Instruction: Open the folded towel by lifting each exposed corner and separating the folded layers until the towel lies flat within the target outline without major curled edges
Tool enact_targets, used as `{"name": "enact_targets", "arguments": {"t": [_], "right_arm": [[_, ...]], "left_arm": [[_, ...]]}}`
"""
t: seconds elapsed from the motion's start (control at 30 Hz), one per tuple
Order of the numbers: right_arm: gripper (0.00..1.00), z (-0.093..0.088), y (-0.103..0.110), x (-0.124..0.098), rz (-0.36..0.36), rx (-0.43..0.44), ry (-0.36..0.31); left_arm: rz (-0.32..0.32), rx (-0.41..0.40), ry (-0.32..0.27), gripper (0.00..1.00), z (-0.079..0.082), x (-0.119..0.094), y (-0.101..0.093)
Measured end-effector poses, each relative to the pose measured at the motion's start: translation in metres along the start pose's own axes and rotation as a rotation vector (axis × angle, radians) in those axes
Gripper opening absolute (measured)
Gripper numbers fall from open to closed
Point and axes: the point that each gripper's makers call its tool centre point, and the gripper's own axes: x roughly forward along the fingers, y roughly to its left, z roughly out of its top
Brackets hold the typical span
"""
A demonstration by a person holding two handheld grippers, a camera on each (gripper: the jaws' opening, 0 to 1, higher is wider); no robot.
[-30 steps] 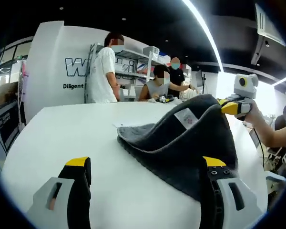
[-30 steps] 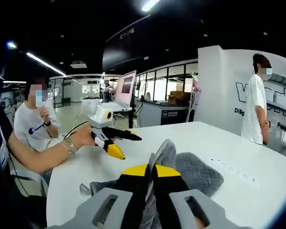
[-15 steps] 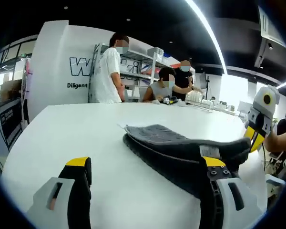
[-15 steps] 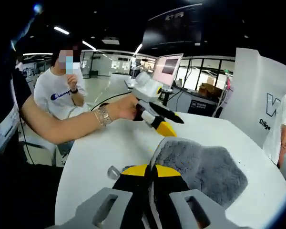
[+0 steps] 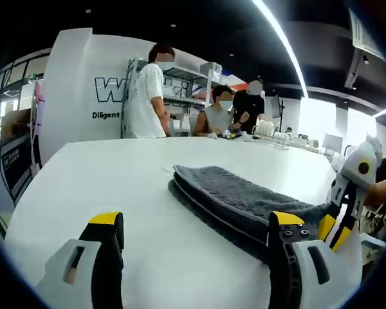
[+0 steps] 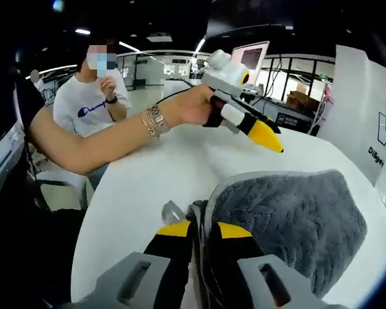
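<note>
A dark grey towel [image 5: 238,199] lies folded in layers on the white table [image 5: 103,174], its upper layer spread over the lower one. In the right gripper view, the right tool [image 6: 202,226] has its yellow-tipped jaws closed tight on the towel's [image 6: 289,219] near edge, the cloth pinched between them. The left tool [image 5: 196,219] stands wide apart over bare table, gripping nothing, and it appears beyond the towel in the right gripper view [image 6: 260,132], held by a hand [image 6: 193,106] wearing a bracelet.
</note>
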Motion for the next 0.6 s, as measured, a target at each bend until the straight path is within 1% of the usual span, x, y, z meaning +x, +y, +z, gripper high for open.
{"name": "enact_targets", "arguments": {"t": [0.13,0.17,0.27,0.37,0.43,0.47,0.5,0.6], "right_arm": [[0.19,-0.001,0.003,-0.001,0.011,0.016,-0.016],[0.21,0.001,0.004,-0.003,0.01,0.018,-0.023],[0.31,0.008,0.0,-0.008,-0.018,0.019,-0.058],[0.37,0.02,-0.01,-0.021,-0.084,0.024,-0.121],[0.41,0.028,-0.02,-0.034,-0.128,0.043,-0.173],[0.44,0.03,-0.023,-0.038,-0.142,0.05,-0.184],[0.49,0.031,-0.03,-0.046,-0.173,0.065,-0.2],[0.65,0.025,-0.046,-0.061,-0.232,0.102,-0.196]], "left_arm": [[0.0,-0.005,0.003,0.92,0.003,0.004,0.008],[0.002,-0.001,-0.003,0.92,0.003,0.003,0.007],[0.001,-0.003,-0.012,0.92,0.004,0.001,0.004],[-0.002,-0.009,-0.026,0.92,0.008,0.0,0.006],[-0.007,-0.015,-0.035,0.92,0.009,-0.001,0.004],[-0.01,-0.017,-0.039,0.92,0.01,-0.001,0.004],[-0.011,-0.013,-0.044,0.92,0.01,-0.002,0.001],[-0.015,-0.014,-0.046,0.92,0.01,-0.005,-0.006]]}}
